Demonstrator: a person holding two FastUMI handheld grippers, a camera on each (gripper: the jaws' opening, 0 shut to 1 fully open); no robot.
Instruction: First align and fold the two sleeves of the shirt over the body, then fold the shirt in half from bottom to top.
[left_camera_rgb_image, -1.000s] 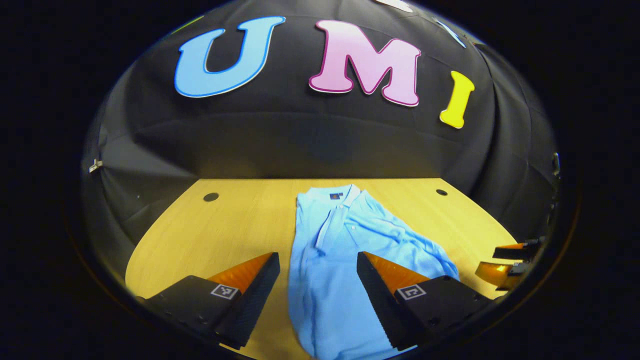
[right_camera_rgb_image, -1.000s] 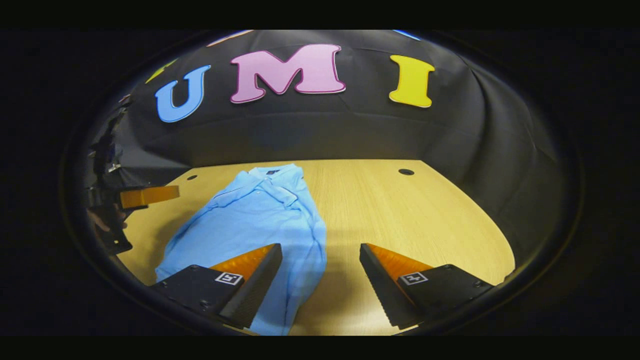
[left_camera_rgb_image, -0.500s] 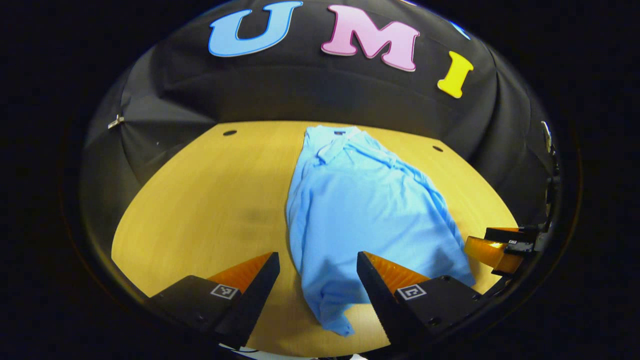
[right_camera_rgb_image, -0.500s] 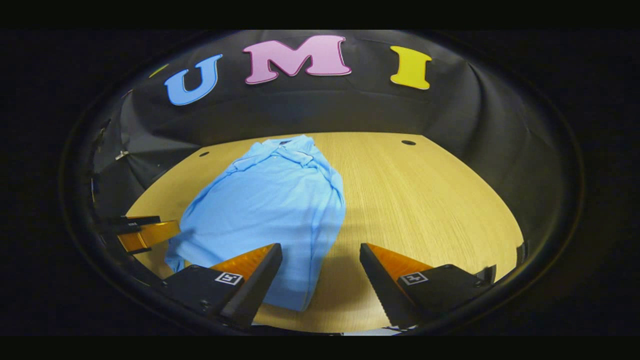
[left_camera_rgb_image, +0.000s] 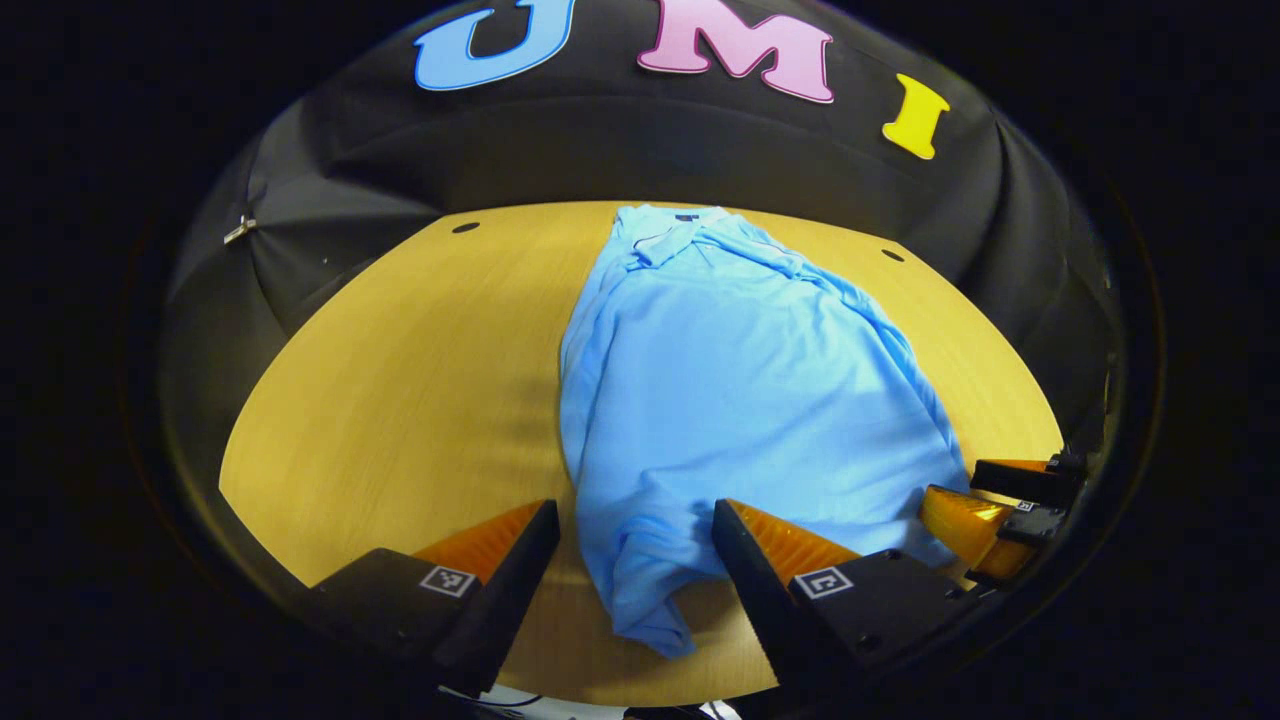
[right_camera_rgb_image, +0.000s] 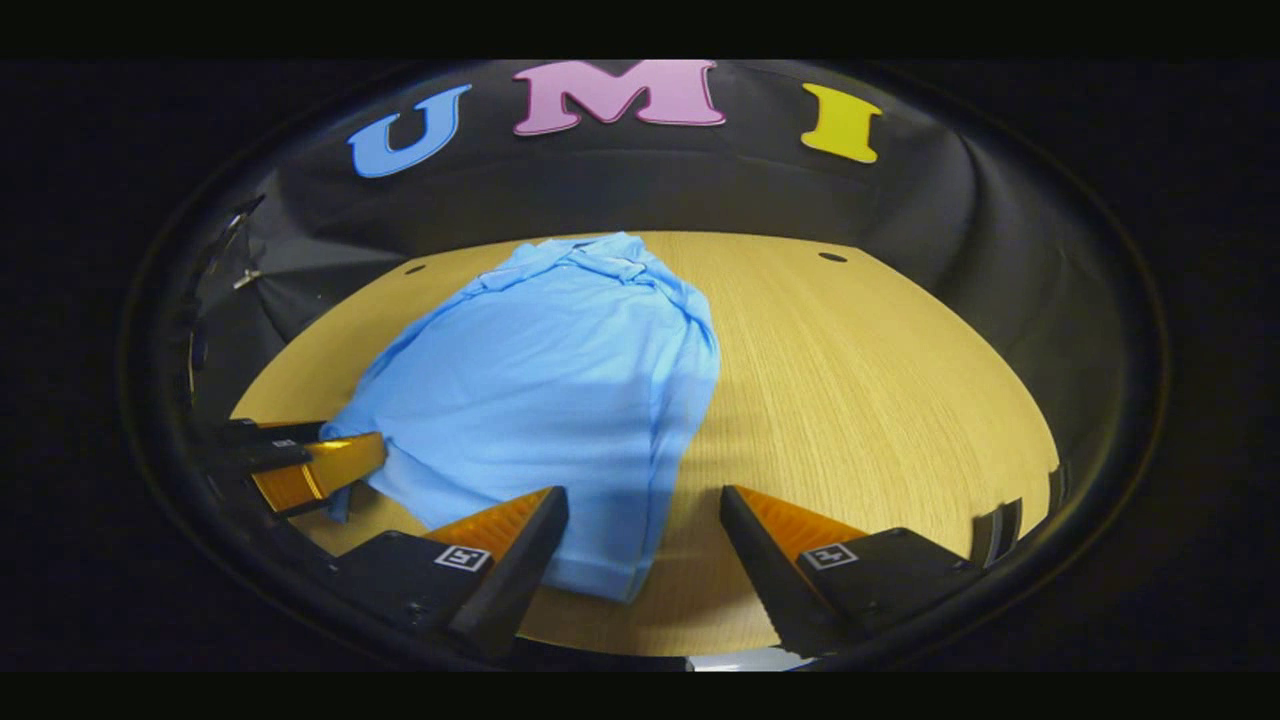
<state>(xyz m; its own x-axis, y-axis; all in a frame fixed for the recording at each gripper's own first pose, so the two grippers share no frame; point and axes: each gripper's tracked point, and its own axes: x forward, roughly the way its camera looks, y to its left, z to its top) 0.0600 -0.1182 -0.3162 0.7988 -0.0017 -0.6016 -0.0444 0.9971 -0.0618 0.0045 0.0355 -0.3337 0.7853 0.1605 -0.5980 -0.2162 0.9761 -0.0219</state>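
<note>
The shirt (left_camera_rgb_image: 740, 400) lies flat on the wooden table (left_camera_rgb_image: 400, 380), collar toward the top of the frame and hem toward the bottom, in the centre of the left gripper view and centre-left of the right gripper view. Both sleeves appear already folded over the body, so the sleeve step is judged complete and the bottom-to-top fold is in hand. The left gripper (left_camera_rgb_image: 636, 560) hangs with fingers spread wide above the hem corner at the lower centre, grasping nothing. The right gripper (right_camera_rgb_image: 644, 545) is likewise released, its fingers straddling the other hem corner at the lower centre. The next move calls for each gripper to descend, pinch its hem corner, and carry it toward the collar. The hem corner in the left gripper view is rumpled and may catch unevenly. Two dark holes (left_camera_rgb_image: 465, 228) sit near the table's upper edge, well apart from the shirt.
</note>
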